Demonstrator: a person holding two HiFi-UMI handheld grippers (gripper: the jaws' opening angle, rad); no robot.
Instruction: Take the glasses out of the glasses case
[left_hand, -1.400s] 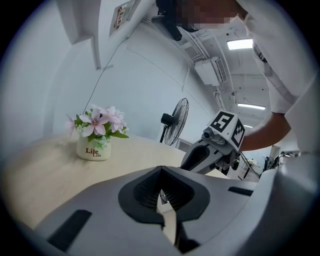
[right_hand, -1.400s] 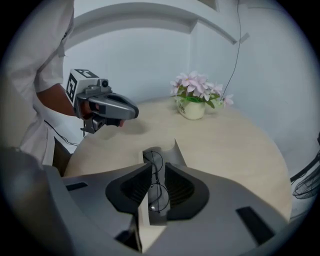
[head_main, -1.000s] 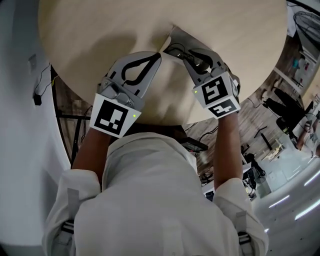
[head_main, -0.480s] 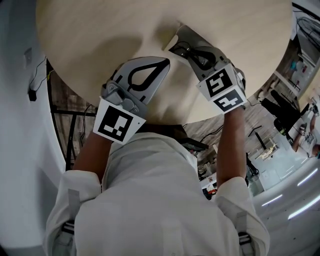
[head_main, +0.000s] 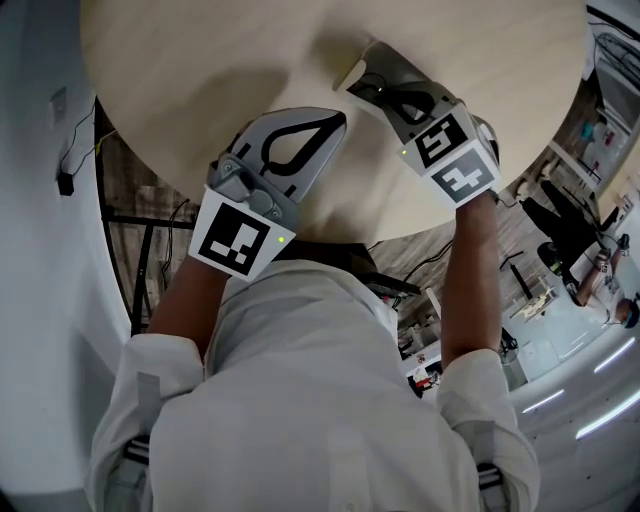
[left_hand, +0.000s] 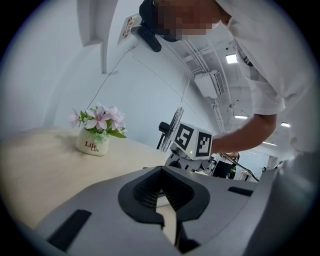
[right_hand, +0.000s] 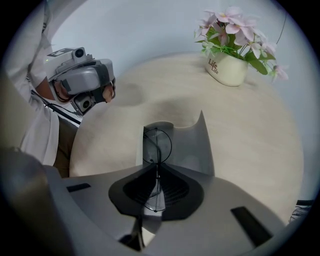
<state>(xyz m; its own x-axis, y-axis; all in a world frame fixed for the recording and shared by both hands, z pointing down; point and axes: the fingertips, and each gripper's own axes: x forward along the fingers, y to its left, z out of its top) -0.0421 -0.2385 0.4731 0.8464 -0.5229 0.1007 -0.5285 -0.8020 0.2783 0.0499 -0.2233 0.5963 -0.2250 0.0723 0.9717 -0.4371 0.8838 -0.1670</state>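
Observation:
My right gripper (right_hand: 156, 169) is shut on thin black wire-rimmed glasses (right_hand: 157, 145), which stand on edge between its jaws. One round lens sticks out past the tips and the other sits inside the hollow. Just under them the grey glasses case (right_hand: 189, 146) lies open on the round beige table (head_main: 200, 60). In the head view the right gripper (head_main: 372, 88) hovers over the case (head_main: 372, 62). My left gripper (head_main: 338, 120) is shut with nothing in it, to the left of the case and apart from it; its jaws (left_hand: 161, 171) meet at the tips.
A white pot of pink flowers (right_hand: 227, 67) stands at the far side of the table (right_hand: 260, 135), also seen as the pot (left_hand: 92, 142) in the left gripper view. The table's near edge (head_main: 330, 235) runs under both hands. Cluttered floor and furniture (head_main: 560, 220) lie to the right.
The left gripper, whose tip was at the case's edge, has drawn back left and away from it. The right gripper has shifted up and right over the case with the glasses.

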